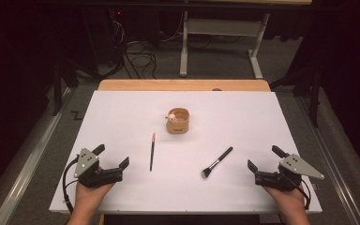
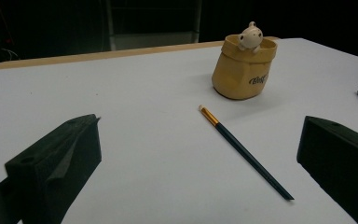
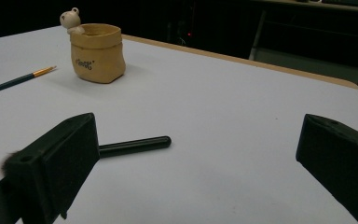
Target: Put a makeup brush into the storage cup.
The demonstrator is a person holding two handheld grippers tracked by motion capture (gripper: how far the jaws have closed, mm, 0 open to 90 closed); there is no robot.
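While both hands rest at the near edge of the white desk (image 1: 122, 117), the left hand-held gripper (image 1: 113, 157) sits at the near left with its jaws spread wide and nothing between them, and the right hand-held gripper (image 1: 265, 157) sits at the near right, likewise spread wide and empty. A thin paintbrush (image 1: 152, 151) with a dark handle and a gold ferrule lies flat on the desk, just ahead and to the right of the left hand-held gripper, its tip pointing toward the far side. A black makeup brush (image 1: 217, 162) lies flat at a slant between the middle of the desk and the right hand-held gripper, its bristles toward the near edge. Beyond both, near the centre of the desk, a tan sack-shaped pot (image 1: 178, 123) stands upright with a small pale bear figure (image 1: 172, 115) perched on its rim. The two brushes lie well apart, and neither touches the pot.
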